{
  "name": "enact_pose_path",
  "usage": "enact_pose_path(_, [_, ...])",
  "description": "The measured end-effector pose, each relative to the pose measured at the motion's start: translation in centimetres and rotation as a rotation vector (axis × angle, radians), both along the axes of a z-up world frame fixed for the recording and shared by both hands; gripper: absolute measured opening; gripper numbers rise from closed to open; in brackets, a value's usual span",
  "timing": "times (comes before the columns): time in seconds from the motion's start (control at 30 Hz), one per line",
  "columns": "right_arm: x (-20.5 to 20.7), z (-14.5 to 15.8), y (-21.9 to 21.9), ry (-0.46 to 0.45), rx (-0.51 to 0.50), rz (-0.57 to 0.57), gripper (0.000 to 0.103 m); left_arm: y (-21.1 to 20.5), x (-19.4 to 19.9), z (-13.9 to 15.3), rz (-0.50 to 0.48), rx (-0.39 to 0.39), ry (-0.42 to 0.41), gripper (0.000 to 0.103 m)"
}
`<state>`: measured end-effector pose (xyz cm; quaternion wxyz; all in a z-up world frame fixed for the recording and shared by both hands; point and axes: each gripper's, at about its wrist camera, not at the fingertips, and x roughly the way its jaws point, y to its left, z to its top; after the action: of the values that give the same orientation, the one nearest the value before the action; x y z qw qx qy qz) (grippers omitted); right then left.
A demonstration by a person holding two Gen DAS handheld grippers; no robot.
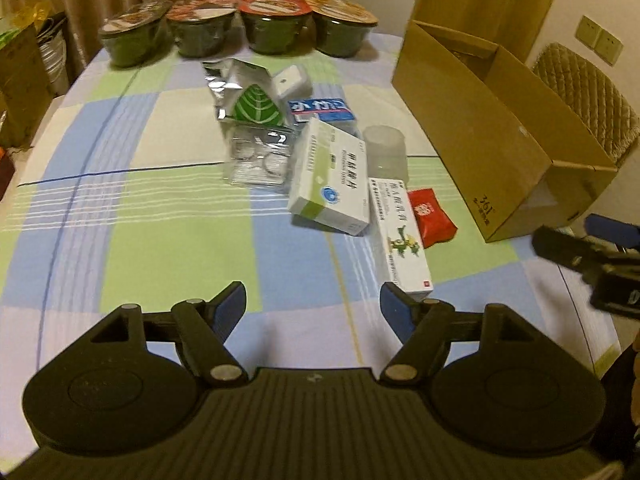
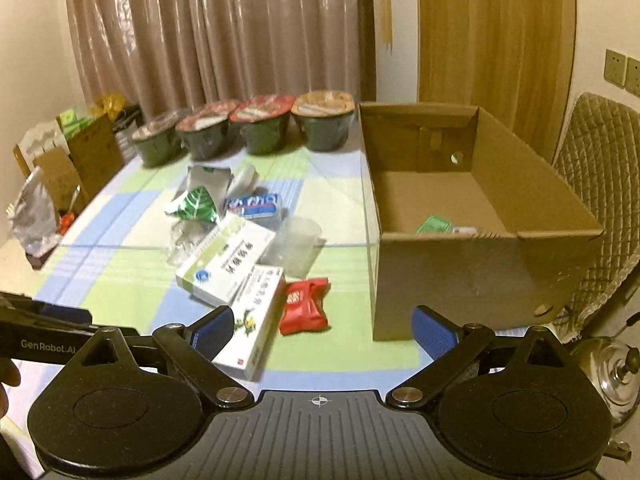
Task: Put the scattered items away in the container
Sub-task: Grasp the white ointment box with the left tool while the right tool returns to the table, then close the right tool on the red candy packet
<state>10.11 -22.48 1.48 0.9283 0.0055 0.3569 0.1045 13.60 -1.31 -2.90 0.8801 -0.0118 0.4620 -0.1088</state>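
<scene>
Scattered items: long white ointment carton (image 2: 251,322), red foil sachet (image 2: 304,306), green-white medicine box (image 2: 226,266), heaped beside open brown cardboard box (image 2: 448,276); left gripper (image 1: 313,305) and right gripper (image 2: 323,330) gaping, empty, poised above nearest pieces

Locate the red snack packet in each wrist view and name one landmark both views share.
Left wrist view: the red snack packet lies right of centre, between the long white carton and the cardboard box.
Right wrist view: the packet lies just below centre, left of the box.
Shared landmark: the row of four noodle bowls at the table's far edge.
</scene>
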Motion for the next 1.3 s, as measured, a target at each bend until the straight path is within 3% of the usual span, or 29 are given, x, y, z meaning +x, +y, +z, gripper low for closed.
enact_pose_path(0.4, [0.9,-4.1,-2.0,0.086,-0.021,-0.045,0.1,-6.0,2.3,-3.7,-0.14,-0.038,0.035,0.05])
enact_pose_path(0.53, [1.0,-5.0,-3.2,0.114,-0.012,-0.076,0.1,-7.4,3.2,-5.1,-0.151,-0.032,0.06,0.046])
enact_pose_path(0.63, [1.1,-5.3,-3.5,0.128,-0.003,-0.076,0.1,-7.8,3.8,-5.9,-0.146,-0.012,0.077,0.036])
enact_pose_path(0.97, [1.9,-5.8,-1.0,0.133,0.017,0.039,0.1,-4.0,1.6,-4.5,-0.156,0.064,0.062,0.033])
enact_pose_path(1.23, [4.9,-7.1,2.7,0.095,-0.011,0.079,0.1,-1.9,1.2,-4.6,-0.153,0.071,0.08,0.034])
enact_pose_path(1.27, [5.2,-7.3,3.0,0.094,-0.018,0.075,0.098,-1.9,1.1,-4.6,-0.161,0.075,0.075,0.034])
enact_pose_path(1.3, [5.6,-7.6,3.3,0.095,-0.029,0.067,0.088,-1.9,1.1,-4.6,-0.168,0.08,0.069,0.034])
